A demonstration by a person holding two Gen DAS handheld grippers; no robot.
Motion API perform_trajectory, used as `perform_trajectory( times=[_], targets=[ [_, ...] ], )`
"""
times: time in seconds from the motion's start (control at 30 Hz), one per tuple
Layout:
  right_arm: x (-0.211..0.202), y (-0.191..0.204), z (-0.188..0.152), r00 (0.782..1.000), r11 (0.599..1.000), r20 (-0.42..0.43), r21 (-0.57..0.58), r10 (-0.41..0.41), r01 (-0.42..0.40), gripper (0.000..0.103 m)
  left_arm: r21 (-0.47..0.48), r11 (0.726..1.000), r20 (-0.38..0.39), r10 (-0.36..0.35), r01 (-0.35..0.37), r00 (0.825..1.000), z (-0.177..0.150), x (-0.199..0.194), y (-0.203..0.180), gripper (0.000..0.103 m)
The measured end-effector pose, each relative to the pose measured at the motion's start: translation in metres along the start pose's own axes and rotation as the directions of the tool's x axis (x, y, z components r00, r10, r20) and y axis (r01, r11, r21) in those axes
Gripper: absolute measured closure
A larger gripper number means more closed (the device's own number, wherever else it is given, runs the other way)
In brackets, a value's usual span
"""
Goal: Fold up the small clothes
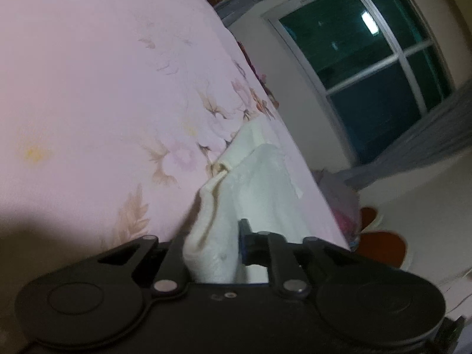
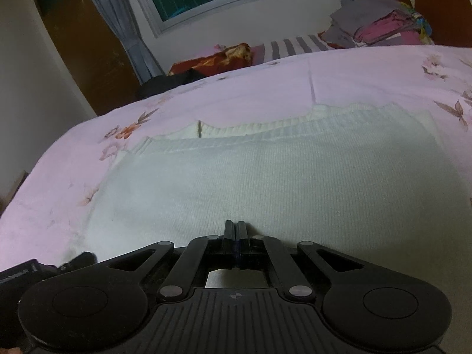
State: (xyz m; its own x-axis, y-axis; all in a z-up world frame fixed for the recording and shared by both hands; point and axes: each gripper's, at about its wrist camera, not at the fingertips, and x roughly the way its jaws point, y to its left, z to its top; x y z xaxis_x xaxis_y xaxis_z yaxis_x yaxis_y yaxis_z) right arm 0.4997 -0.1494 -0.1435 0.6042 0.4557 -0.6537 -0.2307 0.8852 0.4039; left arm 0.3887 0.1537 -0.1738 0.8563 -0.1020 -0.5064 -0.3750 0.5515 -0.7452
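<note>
**White knit on bed – L clamped on cloth, R clenched empty**

Near: L hand-held gripper (image 1: pixel 212 253) clenched on a bunched fold of the white garment (image 1: pixel 259 183); cloth runs up out of the jaws, lifted off the sheet at that end, the rest trailing away over the bedsheet (image 1: pixel 88 88) twd the window side. R hand-held gripper (image 2: pixel 235 230) clenched, fingers pressed together, nothing betw them; tips sit just over the near part of the same white garment (image 2: pixel 265 177), contact w/ cloth can't tell.

Mid: in R wrist view the garment lies spread flat, wide across the bed, ribbed band (image 2: pixel 265 131) at far edge. Black object at lower L corner of R view, touching garment's near L edge – prob. other gripper, not certain.

Far: pink floral sheet beyond the knit; red-orange cloth (image 2: pixel 218 57) and striped fabric (image 2: pixel 295 45) at far bed edge; stack of folded clothes (image 2: pixel 377 26) far R. Window (image 1: pixel 368 67) w/ grey curtain (image 2: pixel 124 23); brown door (image 2: pixel 85 50) at L.
</note>
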Motion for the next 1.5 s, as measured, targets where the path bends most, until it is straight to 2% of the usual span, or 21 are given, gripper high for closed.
perform_trajectory(
  times=[0.07,0.1,0.17,0.3,0.37,0.47,0.57,0.63,0.67,0.73,0.77,0.8,0.83,0.87,0.97,1.03,1.13,1.23,1.37,1.43,1.5],
  targets=[
    [0.001,-0.002,0.002,1.0,1.0,-0.008,-0.008,0.012,-0.012,0.103,0.151,0.988,0.021,0.021,-0.024,1.0,0.002,-0.007,-0.027,0.096],
    [0.001,-0.001,0.003,1.0,1.0,-0.015,-0.023,0.016,-0.016,0.103,0.239,0.971,0.026,0.012,-0.018,1.0,0.001,-0.012,-0.045,0.096],
    [-0.005,-0.003,0.009,1.0,1.0,-0.013,-0.015,0.024,-0.024,0.103,0.39,0.921,0.026,-0.006,-0.004,1.0,-0.004,-0.02,-0.081,0.096],
    [-0.049,-0.041,0.018,0.993,0.992,0.103,0.106,0.051,-0.062,0.103,0.602,0.797,-0.023,-0.044,0.049,0.999,-0.029,-0.029,-0.145,0.096],
    [-0.075,-0.069,0.019,0.988,0.985,0.151,0.165,0.034,-0.059,0.103,0.66,0.745,-0.066,-0.064,0.092,0.996,-0.047,-0.03,-0.171,0.096],
    [-0.11,-0.108,0.02,0.981,0.974,0.194,0.224,-0.002,-0.042,0.103,0.713,0.687,-0.127,-0.075,0.143,0.989,-0.081,-0.026,-0.201,0.096],
    [-0.143,-0.142,0.02,0.975,0.963,0.216,0.27,-0.049,-0.011,0.103,0.725,0.661,-0.223,-0.04,0.193,0.974,-0.12,-0.008,-0.22,0.096],
    [-0.158,-0.16,0.021,0.975,0.96,0.213,0.279,-0.058,-0.004,0.103,0.73,0.644,-0.327,0.037,0.228,0.944,-0.15,0.016,-0.227,0.083],
    [-0.163,-0.168,0.021,0.978,0.958,0.206,0.285,-0.044,-0.017,0.103,0.727,0.639,-0.371,0.058,0.251,0.927,-0.164,0.021,-0.231,0.071],
    [-0.167,-0.179,0.021,0.984,0.956,0.176,0.294,-0.029,-0.024,0.103,0.709,0.618,-0.433,0.001,0.339,0.901,-0.178,0.014,-0.233,0.062],
    [-0.17,-0.184,0.02,0.984,0.954,0.176,0.298,-0.017,-0.037,0.092,0.688,0.622,-0.451,-0.037,0.374,0.892,-0.178,0.005,-0.232,0.061],
    [-0.174,-0.187,0.018,0.983,0.952,0.184,0.3,0.002,-0.058,0.066,0.665,0.641,-0.455,-0.058,0.382,0.889,-0.172,-0.002,-0.229,0.062],
    [-0.177,-0.188,0.017,0.981,0.951,0.194,0.301,0.012,-0.071,0.053,0.655,0.66,-0.434,-0.069,0.368,0.898,-0.161,-0.007,-0.224,0.062],
    [-0.18,-0.186,0.016,0.977,0.954,0.21,0.289,0.019,-0.081,0.047,0.652,0.681,-0.393,-0.073,0.333,0.917,-0.147,-0.013,-0.216,0.064],
    [-0.176,-0.18,0.016,0.974,0.949,0.196,0.271,0.11,-0.161,0.047,0.671,0.718,-0.255,-0.013,0.187,0.967,-0.101,-0.014,-0.193,0.066],
    [-0.165,-0.172,0.017,0.97,0.939,0.17,0.268,0.176,-0.217,0.051,0.642,0.757,-0.221,0.036,0.117,0.975,-0.073,-0.005,-0.177,0.067],
    [-0.142,-0.158,0.016,0.971,0.94,0.102,0.247,0.215,-0.234,0.052,0.609,0.79,-0.229,0.087,0.073,0.969,-0.05,0.015,-0.158,0.067],
    [-0.121,-0.148,0.012,0.974,0.94,0.061,0.255,0.218,-0.226,0.052,0.603,0.793,-0.268,0.099,0.086,0.958,-0.05,0.036,-0.152,0.067],
    [-0.101,-0.139,0.01,0.978,0.947,0.019,0.248,0.208,-0.206,0.052,0.621,0.779,-0.306,0.136,0.089,0.942,-0.059,0.052,-0.14,0.065],
    [-0.093,-0.139,0.009,0.98,0.949,0.006,0.251,0.197,-0.192,0.052,0.617,0.782,-0.295,0.124,0.09,0.947,-0.057,0.049,-0.139,0.065],
    [-0.088,-0.138,0.009,0.983,0.949,0.001,0.262,0.183,-0.177,0.052,0.614,0.782,-0.255,0.065,0.109,0.965,-0.05,0.037,-0.14,0.069]
  ],
)
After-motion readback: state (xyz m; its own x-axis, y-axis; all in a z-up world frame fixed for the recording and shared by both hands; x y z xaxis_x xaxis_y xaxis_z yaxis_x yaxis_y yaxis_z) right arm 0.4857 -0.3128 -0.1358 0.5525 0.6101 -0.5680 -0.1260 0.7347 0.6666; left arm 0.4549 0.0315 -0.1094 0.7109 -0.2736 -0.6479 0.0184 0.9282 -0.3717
